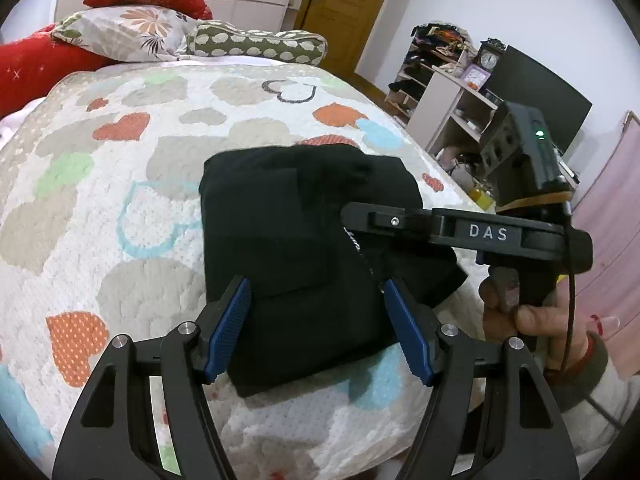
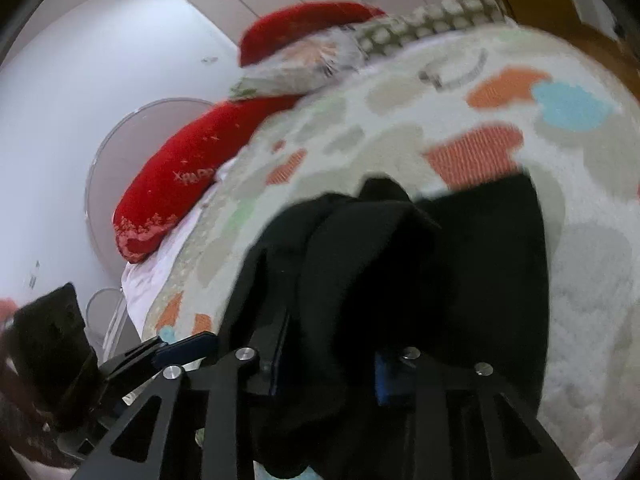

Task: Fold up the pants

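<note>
The black pants [image 1: 296,248] lie folded into a compact bundle on the heart-patterned bedspread [image 1: 120,184]. My left gripper [image 1: 318,326] is open and empty, its blue pads either side of the bundle's near edge, just above it. My right gripper [image 1: 360,220] reaches in from the right onto the bundle's right side. In the blurred right wrist view the pants [image 2: 400,264] bunch up between my right gripper's [image 2: 326,368] blue pads, which are shut on the cloth.
Red and patterned pillows [image 1: 132,28] are piled at the head of the bed. A shelf unit [image 1: 448,92] and a dark screen [image 1: 536,96] stand right of the bed. A wooden door [image 1: 344,8] is behind.
</note>
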`<state>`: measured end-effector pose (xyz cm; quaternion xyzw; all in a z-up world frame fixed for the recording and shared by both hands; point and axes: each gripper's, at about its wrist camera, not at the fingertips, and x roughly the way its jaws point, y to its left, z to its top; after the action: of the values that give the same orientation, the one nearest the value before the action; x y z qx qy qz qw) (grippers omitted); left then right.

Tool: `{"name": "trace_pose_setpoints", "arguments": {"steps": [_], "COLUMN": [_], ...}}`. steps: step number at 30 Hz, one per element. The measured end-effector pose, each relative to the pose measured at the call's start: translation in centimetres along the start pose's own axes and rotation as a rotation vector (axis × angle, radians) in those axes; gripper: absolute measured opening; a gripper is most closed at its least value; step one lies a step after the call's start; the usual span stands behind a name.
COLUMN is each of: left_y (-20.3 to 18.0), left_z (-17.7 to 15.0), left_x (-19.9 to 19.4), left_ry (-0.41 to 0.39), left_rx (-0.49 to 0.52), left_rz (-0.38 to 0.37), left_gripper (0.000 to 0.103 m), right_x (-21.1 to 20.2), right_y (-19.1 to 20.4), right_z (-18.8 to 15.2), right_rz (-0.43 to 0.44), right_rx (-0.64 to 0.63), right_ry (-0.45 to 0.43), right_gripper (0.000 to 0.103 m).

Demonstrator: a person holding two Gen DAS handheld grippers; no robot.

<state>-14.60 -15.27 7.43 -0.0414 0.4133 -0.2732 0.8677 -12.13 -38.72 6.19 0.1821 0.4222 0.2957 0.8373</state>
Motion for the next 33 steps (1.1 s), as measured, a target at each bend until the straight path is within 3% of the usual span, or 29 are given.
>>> {"name": "trace_pose_setpoints", "arguments": {"steps": [6, 10, 14, 16, 19, 21, 23, 27, 30, 33], "left_y": [-0.9, -0.5, 0.4, 0.8, 0.7, 0.7, 0.9, 0.9, 1.1, 1.2], "left_z": [2.4, 2.8, 2.0, 2.0, 2.8, 3.4, 4.2, 5.2, 5.4, 5.5], "left_x": [-0.8, 1.9, 5.1, 4.8, 3.5, 2.9, 3.2, 4.9, 6.7, 8.0], "left_ry": [-0.077, -0.031, 0.081, 0.075, 0.033, 0.006, 0.003, 0.017, 0.060, 0.074], "left_rx": [-0.009, -0.040, -0.078, -0.092, -0.078, -0.082, -0.094, -0.089, -0.083, -0.098], "left_rz": [-0.005, 0.056, 0.087, 0.078, 0.119, 0.122, 0.117, 0.162, 0.184, 0.171], "left_gripper": [0.069, 0.069, 0.070, 0.070, 0.069, 0.070, 0.069, 0.069, 0.070, 0.073], "right_x": [-3.7, -3.3, -3.2, -4.9, -7.3, -8.2, -7.3, -3.1, -1.3, -0.4], "right_y": [0.4, -3.3, -5.9, -5.8, -4.5, -3.1, -2.0, -0.9, -2.3, -4.5], "right_z": [1.8, 1.0, 0.3, 1.1, 2.2, 2.6, 3.0, 3.2, 3.3, 3.8], "right_rz": [-0.145, -0.208, -0.181, -0.199, -0.262, -0.195, -0.135, -0.224, -0.296, -0.277], "right_rx": [-0.102, 0.008, 0.141, 0.150, 0.099, 0.064, 0.012, -0.066, -0.070, -0.030], "right_ry": [-0.087, -0.026, 0.009, -0.022, -0.102, -0.148, -0.134, -0.045, -0.019, -0.008], "right_gripper": [0.024, 0.025, 0.033, 0.040, 0.040, 0.040, 0.040, 0.040, 0.040, 0.040]}}
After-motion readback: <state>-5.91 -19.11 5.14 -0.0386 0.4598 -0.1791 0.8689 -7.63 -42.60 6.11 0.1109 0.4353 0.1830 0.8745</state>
